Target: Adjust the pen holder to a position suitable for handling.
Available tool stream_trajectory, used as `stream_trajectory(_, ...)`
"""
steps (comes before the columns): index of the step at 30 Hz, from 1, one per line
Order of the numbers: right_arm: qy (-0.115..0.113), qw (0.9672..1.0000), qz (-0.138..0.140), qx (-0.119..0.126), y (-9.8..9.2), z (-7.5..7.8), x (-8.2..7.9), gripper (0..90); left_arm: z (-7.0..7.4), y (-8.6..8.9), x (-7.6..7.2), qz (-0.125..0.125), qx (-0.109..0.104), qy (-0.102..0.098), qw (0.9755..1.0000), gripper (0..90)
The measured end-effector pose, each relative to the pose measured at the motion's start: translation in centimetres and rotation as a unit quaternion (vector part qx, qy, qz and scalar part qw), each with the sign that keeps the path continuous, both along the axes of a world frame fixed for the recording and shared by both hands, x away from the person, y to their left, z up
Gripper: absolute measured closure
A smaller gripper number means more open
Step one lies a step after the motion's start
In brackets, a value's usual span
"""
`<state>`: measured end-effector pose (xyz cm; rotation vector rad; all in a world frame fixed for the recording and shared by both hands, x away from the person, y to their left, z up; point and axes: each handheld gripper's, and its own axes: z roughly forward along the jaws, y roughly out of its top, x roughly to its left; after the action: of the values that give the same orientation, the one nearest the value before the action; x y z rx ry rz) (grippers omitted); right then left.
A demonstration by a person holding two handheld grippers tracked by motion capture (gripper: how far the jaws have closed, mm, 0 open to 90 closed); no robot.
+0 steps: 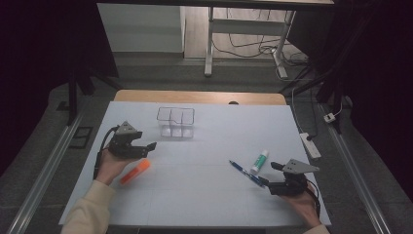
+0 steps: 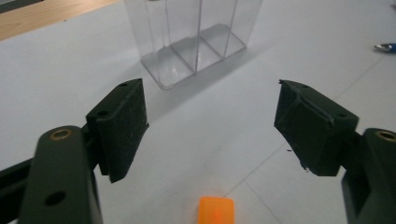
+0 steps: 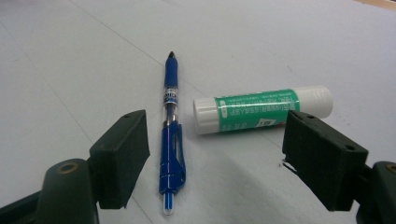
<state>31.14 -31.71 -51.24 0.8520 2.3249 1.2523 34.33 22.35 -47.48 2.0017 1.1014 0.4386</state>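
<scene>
2 spread hand-held grippers are seen: the left hand-held gripper (image 1: pixel 146 147) above the orange marker (image 1: pixel 135 171) near the worktop's left edge; the right hand-held gripper (image 1: pixel 269 173) around the blue pen (image 3: pixel 170 133); the glue stick (image 3: pixel 263 110), lying beside, could be knocked rolling.

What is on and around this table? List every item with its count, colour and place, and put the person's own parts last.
Clear plastic three-compartment organiser: one, transparent, far centre of the table, upright.
Orange marker: one, orange, lying near the left gripper.
Blue pen: one, blue with a clear barrel, lying before the right gripper.
Glue stick: one, white with a green label, lying beside the pen, apart from it.
White table sheet: one, white, covering the wooden table.
Power strip: one, white, on the floor at right.
Left gripper: one, black, jaws wide apart, nothing between them.
Right gripper: one, black, jaws apart, astride the pen's rear end.
Hands: two, one on each gripper.
</scene>
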Motion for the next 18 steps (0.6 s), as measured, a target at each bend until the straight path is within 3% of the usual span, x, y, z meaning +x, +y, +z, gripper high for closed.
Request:
stream_trajectory(5,0.0,1.0,0.0,-0.001,0.0,0.0,0.0,21.9,-0.1,0.1,1.0,0.006,0.0,0.007,1.0,29.1)
stream_trajectory(14,0.0,1.0,0.002,0.004,0.0,0.1,-0.2,22.1,-0.6,0.4,1.8,0.02,0.006,0.019,0.9996,46.7)
stream_trajectory(18,-0.001,1.0,0.001,0.006,-0.1,0.2,-0.2,22.1,-0.4,0.2,2.9,0.027,0.018,0.021,0.9993,53.3)
